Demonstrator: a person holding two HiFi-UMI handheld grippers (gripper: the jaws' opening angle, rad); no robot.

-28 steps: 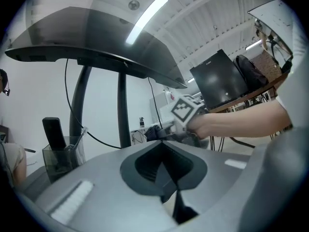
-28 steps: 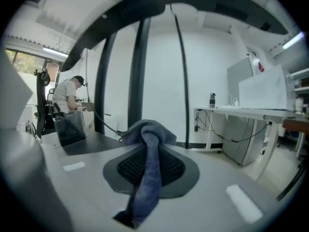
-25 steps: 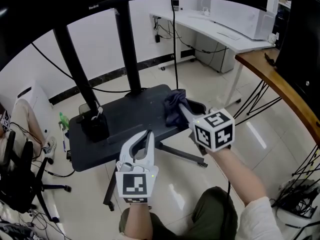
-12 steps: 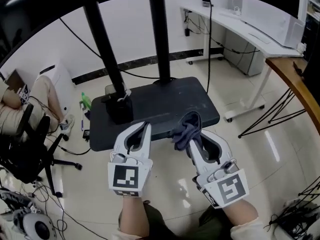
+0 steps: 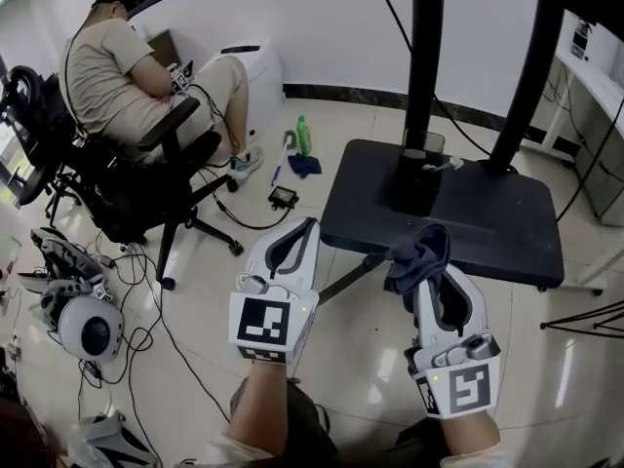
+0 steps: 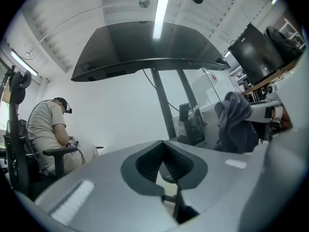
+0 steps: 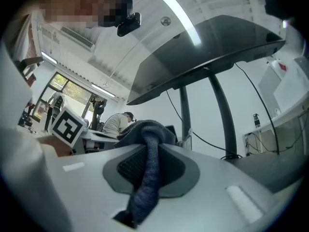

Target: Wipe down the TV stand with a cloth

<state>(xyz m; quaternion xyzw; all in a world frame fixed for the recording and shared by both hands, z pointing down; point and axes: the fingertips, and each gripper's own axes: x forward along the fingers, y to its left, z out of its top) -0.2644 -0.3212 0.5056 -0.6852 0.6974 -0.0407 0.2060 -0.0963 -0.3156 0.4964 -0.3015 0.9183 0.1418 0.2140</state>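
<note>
Jaws of the left gripper (image 5: pixel 308 227) sit together with nothing between them, tips just short of the near-left corner of the black, flat-based TV stand (image 5: pixel 487 217). Jaws of the right gripper (image 5: pixel 434 273) are clamped on a dark blue-grey fabric cloth (image 5: pixel 417 252), which bunches above them over the stand's near edge; whether it touches the stand cannot be told. On the stand, a small black box (image 5: pixel 414 178) sits at the foot of one of two black upright posts (image 5: pixel 426 66). Beyond the stand's left side, a green plastic bottle (image 5: pixel 302 135) stands on the pale tiled floor (image 5: pixel 361 359); farther left, a person in a beige shirt (image 5: pixel 117 61) sits in a black office chair (image 5: pixel 146 178).
</note>
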